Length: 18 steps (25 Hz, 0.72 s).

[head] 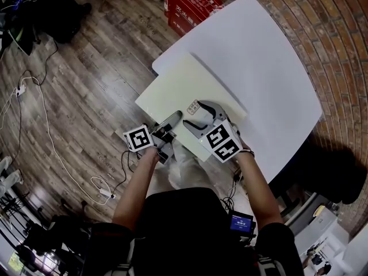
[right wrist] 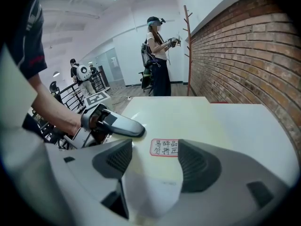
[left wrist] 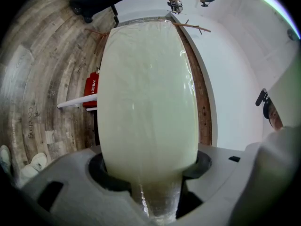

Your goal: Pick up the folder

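Note:
A pale cream folder [head: 184,94] lies on the white table [head: 270,68], with its near edge hanging over the table's side towards me. My left gripper [head: 169,123] points level at that overhanging edge. Its jaws stand apart around the folder [left wrist: 148,102], one finger [right wrist: 121,125] above the sheet and the other hidden under it. My right gripper [head: 204,115] rests tilted down on top of the folder [right wrist: 188,117], open. A small red-bordered label [right wrist: 164,147] shows between its pads.
A red box [head: 190,2] stands on the wooden floor beyond the table. A brick wall [right wrist: 244,55] runs along the table's right side. Cables [head: 40,96] trail over the floor at left. A person [right wrist: 157,55] with grippers stands far off beside a coat stand [right wrist: 188,46].

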Each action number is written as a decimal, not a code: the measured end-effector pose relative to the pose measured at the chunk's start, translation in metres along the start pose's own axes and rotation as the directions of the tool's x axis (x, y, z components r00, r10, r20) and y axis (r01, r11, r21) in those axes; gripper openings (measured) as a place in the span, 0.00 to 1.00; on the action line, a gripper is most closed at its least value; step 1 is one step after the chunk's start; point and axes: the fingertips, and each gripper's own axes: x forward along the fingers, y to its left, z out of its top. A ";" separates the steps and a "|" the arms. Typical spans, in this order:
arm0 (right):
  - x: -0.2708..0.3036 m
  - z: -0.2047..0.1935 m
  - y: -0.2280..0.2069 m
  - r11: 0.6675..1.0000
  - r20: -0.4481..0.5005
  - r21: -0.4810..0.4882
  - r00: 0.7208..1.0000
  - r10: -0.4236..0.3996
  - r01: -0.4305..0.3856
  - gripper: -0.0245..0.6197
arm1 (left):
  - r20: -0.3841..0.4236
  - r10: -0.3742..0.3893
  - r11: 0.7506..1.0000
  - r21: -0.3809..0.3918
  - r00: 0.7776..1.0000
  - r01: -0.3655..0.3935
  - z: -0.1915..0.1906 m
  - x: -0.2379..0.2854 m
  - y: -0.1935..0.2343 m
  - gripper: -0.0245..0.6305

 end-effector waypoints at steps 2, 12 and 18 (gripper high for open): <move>0.000 0.000 0.001 1.000 -0.004 -0.001 1.000 0.003 -0.003 0.48 | 0.016 -0.008 1.000 0.002 1.000 0.008 0.000 -0.001 -0.002 0.47; -0.005 0.001 0.013 1.000 0.010 0.023 1.000 0.010 -0.010 0.48 | 0.066 0.017 1.000 -0.015 0.998 -0.016 -0.008 -0.014 -0.005 0.45; -0.014 0.005 0.019 0.998 0.032 0.070 0.999 0.005 -0.007 0.47 | 0.060 0.036 0.997 0.063 0.998 -0.040 -0.009 -0.028 -0.012 0.44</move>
